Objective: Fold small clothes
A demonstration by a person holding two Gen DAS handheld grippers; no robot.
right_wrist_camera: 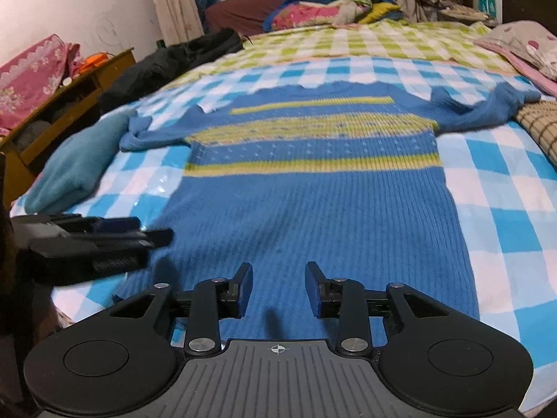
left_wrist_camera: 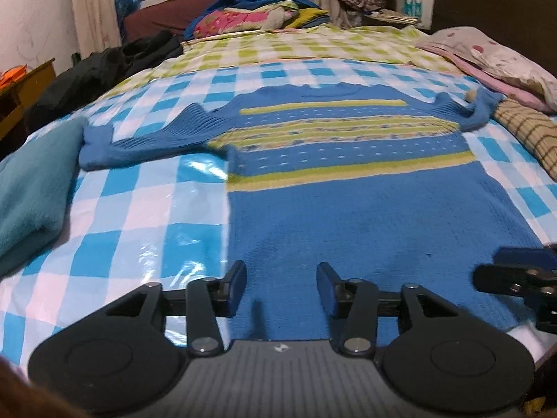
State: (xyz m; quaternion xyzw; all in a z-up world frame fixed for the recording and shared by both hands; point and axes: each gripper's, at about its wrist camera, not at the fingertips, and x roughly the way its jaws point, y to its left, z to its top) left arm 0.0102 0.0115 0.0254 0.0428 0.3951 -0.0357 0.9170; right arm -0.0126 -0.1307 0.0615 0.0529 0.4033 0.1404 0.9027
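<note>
A blue sweater (left_wrist_camera: pixel 348 181) with yellow-green stripes lies flat on the checkered sheet (left_wrist_camera: pixel 139 216), hem at the bed's near edge, sleeves spread toward the side edges. The left gripper (left_wrist_camera: pixel 281 287) sits over the hem's left part, jaws apart and empty. The right gripper (right_wrist_camera: pixel 277 287) sits over the hem, jaws apart, empty. A teal cloth (right_wrist_camera: pixel 73 167) lies at the left edge.

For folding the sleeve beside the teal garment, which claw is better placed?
Left, probably. The left claw hovers open over the blue sweater hem on that sleeve's side; the right claw, also open, sits farther from it.
</note>
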